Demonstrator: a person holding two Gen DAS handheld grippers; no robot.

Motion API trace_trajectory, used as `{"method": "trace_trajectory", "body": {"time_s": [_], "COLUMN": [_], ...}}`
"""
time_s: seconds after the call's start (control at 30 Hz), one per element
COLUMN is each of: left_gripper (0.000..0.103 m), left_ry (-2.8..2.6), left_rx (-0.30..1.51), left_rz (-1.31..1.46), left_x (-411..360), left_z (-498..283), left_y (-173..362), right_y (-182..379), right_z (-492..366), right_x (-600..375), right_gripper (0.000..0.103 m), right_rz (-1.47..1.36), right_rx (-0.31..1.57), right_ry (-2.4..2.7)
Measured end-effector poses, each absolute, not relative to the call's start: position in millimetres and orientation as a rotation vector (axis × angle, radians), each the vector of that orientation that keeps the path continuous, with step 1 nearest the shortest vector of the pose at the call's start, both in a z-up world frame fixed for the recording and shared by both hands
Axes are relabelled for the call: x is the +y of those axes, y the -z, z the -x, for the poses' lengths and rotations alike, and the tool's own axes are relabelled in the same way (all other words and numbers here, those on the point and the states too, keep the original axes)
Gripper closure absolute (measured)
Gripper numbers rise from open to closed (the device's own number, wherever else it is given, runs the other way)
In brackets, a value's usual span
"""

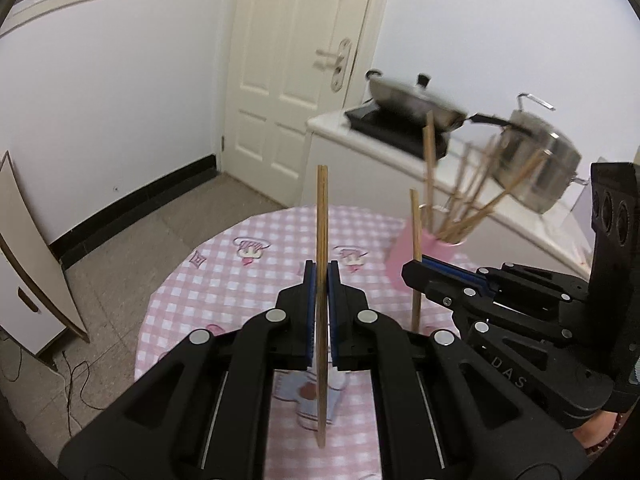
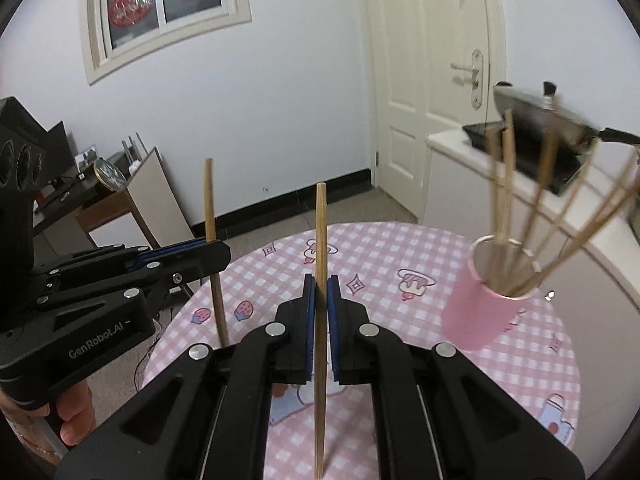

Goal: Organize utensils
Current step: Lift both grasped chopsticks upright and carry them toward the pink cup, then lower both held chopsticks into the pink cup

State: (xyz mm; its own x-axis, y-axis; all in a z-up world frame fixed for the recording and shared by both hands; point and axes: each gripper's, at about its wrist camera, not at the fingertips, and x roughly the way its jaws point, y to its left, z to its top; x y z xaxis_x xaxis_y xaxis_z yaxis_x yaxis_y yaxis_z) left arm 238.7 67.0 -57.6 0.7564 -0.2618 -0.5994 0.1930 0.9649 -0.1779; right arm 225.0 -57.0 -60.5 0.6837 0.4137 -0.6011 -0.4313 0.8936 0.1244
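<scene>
My left gripper is shut on a wooden chopstick held upright above the pink checked table. My right gripper is shut on another upright chopstick. Each gripper shows in the other's view: the right gripper with its chopstick to the right, the left gripper with its chopstick to the left. A pink cup holding several chopsticks stands on the table's right side; it also shows in the left wrist view.
A white counter behind the table carries a black cooktop with a lidded pan and a steel pot. A white door is behind. A desk with a board leaning on it stands to the left.
</scene>
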Motion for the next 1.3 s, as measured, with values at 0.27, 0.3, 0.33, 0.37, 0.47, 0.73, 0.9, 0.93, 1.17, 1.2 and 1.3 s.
{"method": "trace_trajectory", "body": {"time_s": [0.27,0.3,0.33,0.37,0.47,0.73,0.9,0.93,1.17,1.2,1.3], "left_gripper": [0.097,0.097,0.097,0.097,0.097,0.097,0.097,0.097,0.097,0.097,0.097], "left_ry": [0.254,0.259,0.266,0.275,0.284,0.291,0.280,0.277,0.261,0.262,0.263], "left_rx": [0.575,0.569,0.567,0.563,0.552,0.510,0.473,0.462,0.400,0.391,0.352], "left_rz": [0.064,0.060,0.060,0.062,0.053,0.043,0.043,0.045,0.061,0.064,0.077], "left_x": [25.3,20.2,15.7,10.4,-2.8,-26.5,-30.4,-30.4,-34.8,-35.3,-37.8], "left_z": [-193.4,-189.4,-186.6,-183.0,-173.5,-166.6,-170.4,-172.2,-192.8,-195.2,-206.3], "left_y": [36.7,36.2,35.7,35.3,34.2,26.7,15.2,11.9,-9.8,-13.0,-26.2], "right_y": [45.5,45.4,45.1,44.6,42.3,30.6,21.9,20.6,7.0,4.6,-1.9], "right_z": [-189.9,-186.1,-184.3,-181.9,-174.2,-160.1,-160.7,-161.3,-181.3,-184.5,-191.3], "right_x": [-101.1,-104.9,-108.5,-113.5,-127.5,-152.2,-164.6,-166.8,-182.9,-185.4,-187.8], "right_gripper": [0.098,0.098,0.098,0.098,0.098,0.098,0.098,0.098,0.098,0.098,0.098], "right_rz": [0.002,0.000,-0.003,-0.005,-0.016,-0.038,-0.034,-0.039,-0.040,-0.043,-0.037], "right_rx": [0.574,0.572,0.569,0.562,0.548,0.486,0.426,0.414,0.336,0.326,0.285], "right_ry": [-0.447,-0.444,-0.440,-0.436,-0.422,-0.392,-0.352,-0.347,-0.294,-0.292,-0.275]}}
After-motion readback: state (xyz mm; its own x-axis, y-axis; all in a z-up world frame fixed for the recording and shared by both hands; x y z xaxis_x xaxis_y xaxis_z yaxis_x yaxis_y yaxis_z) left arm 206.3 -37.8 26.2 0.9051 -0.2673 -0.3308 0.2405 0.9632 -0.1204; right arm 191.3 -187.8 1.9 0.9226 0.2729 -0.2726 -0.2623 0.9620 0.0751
